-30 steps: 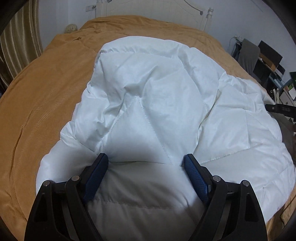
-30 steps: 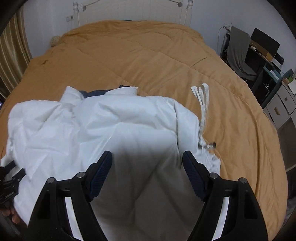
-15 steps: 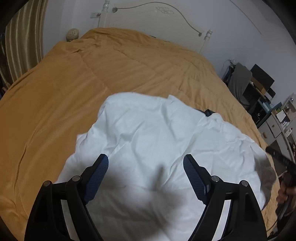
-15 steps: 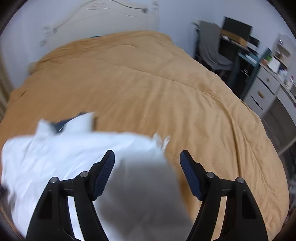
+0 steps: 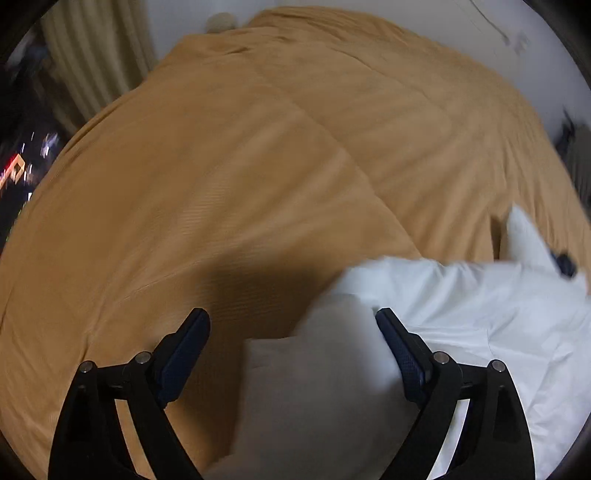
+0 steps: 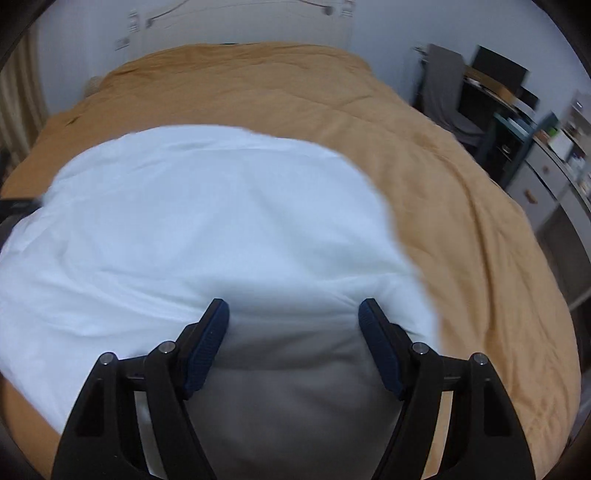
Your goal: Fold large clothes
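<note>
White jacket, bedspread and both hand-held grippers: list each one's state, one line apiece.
White jacket: bunched on the bed, not neatly folded.
Orange bedspread: spread over the bed, lightly creased.
Left hand-held gripper: open, over the jacket's edge.
Right hand-held gripper: open, above the jacket.

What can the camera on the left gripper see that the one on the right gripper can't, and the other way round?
Only the left wrist view shows the curtain and some blurred coloured lights beside the bed. Only the right wrist view shows the headboard, the grey chair and the drawers. Both show the orange bedspread, the white garment lying on it, and an open gripper, left and right, with white fabric between its fingers.
</note>
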The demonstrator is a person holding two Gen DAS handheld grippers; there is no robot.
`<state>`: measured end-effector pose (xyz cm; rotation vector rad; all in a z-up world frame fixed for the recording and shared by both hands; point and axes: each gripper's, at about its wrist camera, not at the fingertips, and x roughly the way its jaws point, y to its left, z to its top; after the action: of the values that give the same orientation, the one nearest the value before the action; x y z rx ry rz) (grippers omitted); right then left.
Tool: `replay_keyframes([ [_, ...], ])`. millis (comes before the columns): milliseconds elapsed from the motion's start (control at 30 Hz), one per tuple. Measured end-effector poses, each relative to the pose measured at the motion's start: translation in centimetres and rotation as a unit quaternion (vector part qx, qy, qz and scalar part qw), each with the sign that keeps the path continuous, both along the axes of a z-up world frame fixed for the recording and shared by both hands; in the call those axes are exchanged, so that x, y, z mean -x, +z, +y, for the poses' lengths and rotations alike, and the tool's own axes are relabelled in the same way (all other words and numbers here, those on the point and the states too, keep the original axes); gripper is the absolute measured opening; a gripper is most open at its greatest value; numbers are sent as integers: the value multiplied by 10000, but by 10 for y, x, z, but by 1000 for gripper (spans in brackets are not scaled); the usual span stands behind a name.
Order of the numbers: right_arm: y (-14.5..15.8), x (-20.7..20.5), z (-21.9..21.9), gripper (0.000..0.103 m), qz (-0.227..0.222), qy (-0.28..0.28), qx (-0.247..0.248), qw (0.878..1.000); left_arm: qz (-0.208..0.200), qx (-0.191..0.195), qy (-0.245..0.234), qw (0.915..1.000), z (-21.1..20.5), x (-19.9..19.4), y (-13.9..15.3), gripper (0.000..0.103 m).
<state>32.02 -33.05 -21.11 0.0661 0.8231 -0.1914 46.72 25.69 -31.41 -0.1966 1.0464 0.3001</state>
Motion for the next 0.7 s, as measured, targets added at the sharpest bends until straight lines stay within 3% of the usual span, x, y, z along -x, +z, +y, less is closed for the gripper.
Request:
replay_keyframes([
  [67,8,6,-18,74,-91,-364,-17,9993,-436,-114,99,9989,8,23,27,89],
  [167,34,21,-23,74,-686,-271,-392,9965,-1045,240,-403,9934,-8,69,60,91],
  [267,42,3,7,75,-652,216,-370,9970,-989,203,-1288,9865,-51,115,57,91],
  [367,19,-20,38,75,-110,483,-101,9987,-454,-507,-1410,9877,-68,138,8,91],
  [400,8,-22,42,75,45,355,66,9993,-439,-407,-1355,9890,-62,136,-4,92],
  [433,0,-21,36,80,26,218,79,9997,-579,-67,-1209,9910,-42,140,-11,93],
  [500,-9,-11,8,86,-6,-243,-98,9997,-661,594,-421,9952,7,148,-11,95],
  [533,-11,-2,-12,90,54,-686,-143,9975,-724,1050,-88,9918,30,155,-11,95],
  [567,-10,9,-32,94,34,-959,-373,9947,-779,1548,284,9845,53,165,-8,95],
  [600,-9,26,-53,94,-80,-1085,-872,9902,-891,2101,679,9712,75,180,-7,94],
  [633,-7,42,-71,94,-198,-1151,-1381,9835,-1010,2765,1067,9497,94,200,-7,95],
  [700,-9,76,-90,95,-366,-1178,-2196,9678,-1135,3797,1158,9108,107,227,-14,99],
])
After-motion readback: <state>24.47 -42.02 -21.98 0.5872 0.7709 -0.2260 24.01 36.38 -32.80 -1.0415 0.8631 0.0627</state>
